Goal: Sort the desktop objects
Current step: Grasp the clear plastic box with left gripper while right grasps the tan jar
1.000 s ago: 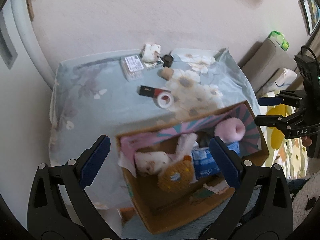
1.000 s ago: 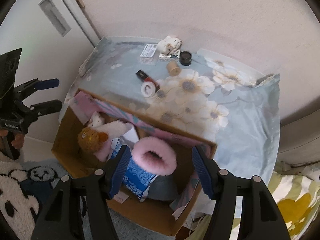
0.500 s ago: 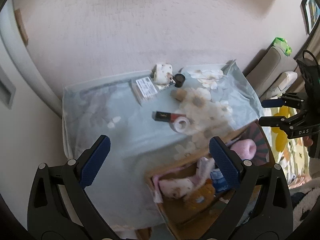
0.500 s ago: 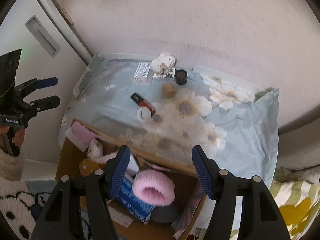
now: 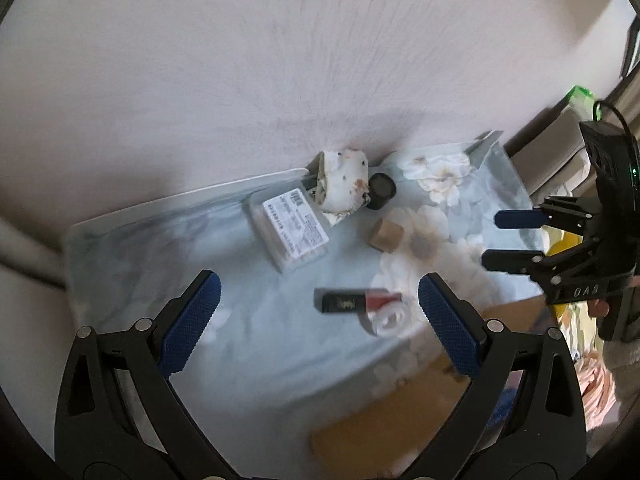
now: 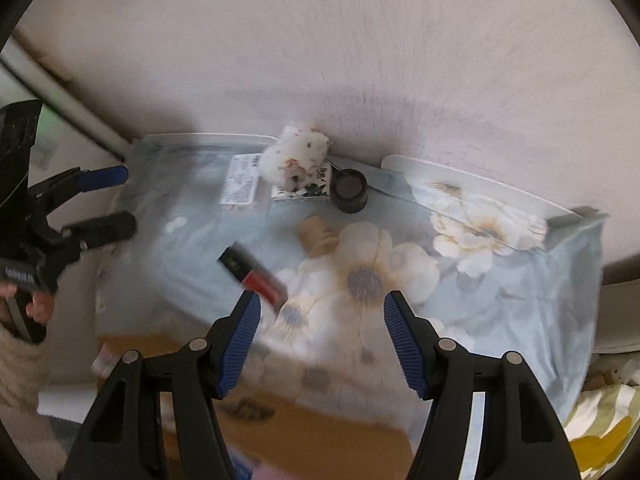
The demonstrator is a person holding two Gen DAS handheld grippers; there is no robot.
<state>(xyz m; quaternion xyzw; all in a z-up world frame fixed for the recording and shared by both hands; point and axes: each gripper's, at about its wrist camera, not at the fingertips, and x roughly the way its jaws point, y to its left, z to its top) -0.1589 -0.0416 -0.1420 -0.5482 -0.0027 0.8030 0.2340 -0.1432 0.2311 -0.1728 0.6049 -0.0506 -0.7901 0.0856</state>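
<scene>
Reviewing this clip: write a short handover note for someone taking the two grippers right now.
Left gripper: open, empty, above the table's near left part.
Right gripper: open, empty, over the near edge.
On the floral cloth: lip gloss tube beside a white tape roll; tan cylinder; black jar; clear labelled box; white spotted pouch against the wall.
The cardboard box sits below the near edge; its contents are blurred.
Done: cannot tell from here.
Left: all six table items are ungrasped. The gloss tube and tape look nearest.
</scene>
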